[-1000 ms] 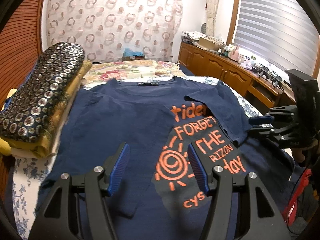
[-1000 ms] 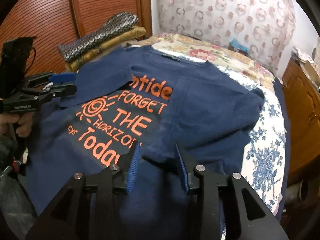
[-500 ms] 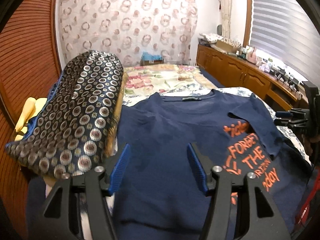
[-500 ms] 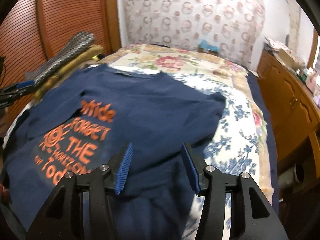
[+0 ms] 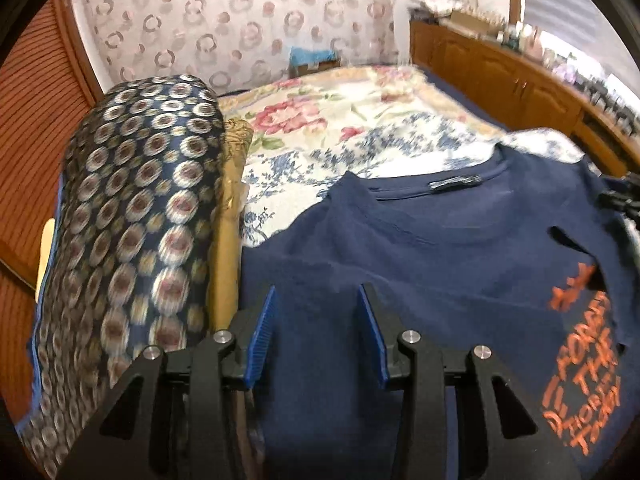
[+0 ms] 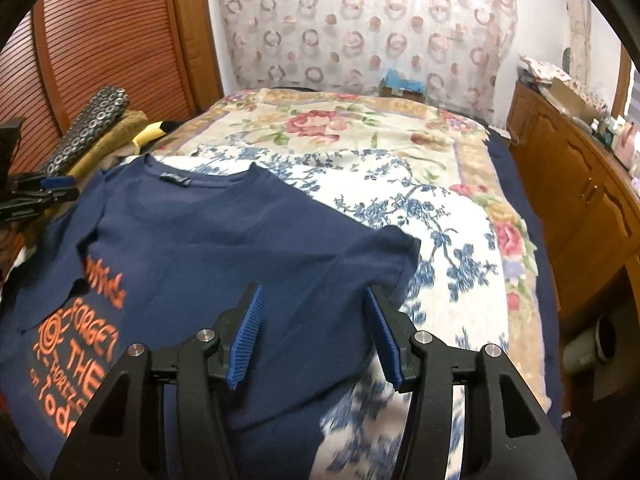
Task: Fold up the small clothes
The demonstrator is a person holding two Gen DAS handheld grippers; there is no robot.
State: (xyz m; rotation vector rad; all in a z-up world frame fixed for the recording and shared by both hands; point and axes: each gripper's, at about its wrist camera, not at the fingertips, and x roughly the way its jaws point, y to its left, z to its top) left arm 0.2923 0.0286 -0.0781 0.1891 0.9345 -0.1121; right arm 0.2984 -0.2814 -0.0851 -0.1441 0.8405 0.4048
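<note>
A navy T-shirt (image 5: 440, 264) with orange print lies on the bed, both sides folded in over the front, collar toward the far end. It also shows in the right wrist view (image 6: 224, 248). My left gripper (image 5: 316, 332) is open and empty above the shirt's left shoulder edge. My right gripper (image 6: 314, 332) is open and empty above the shirt's right folded edge near the sleeve. The left gripper also shows in the right wrist view (image 6: 52, 190) at the left edge.
A stack of folded patterned quilts (image 5: 132, 216) lies close on the left. The floral bedspread (image 6: 400, 160) covers the bed beyond the shirt. A wooden cabinet (image 6: 580, 184) runs along the right. Wooden slatted doors (image 6: 100, 48) stand at left.
Both grippers have moved up along the shirt toward the collar end, the left one leftward toward the quilts, the right one rightward to the shirt's edge. Both stayed open.
</note>
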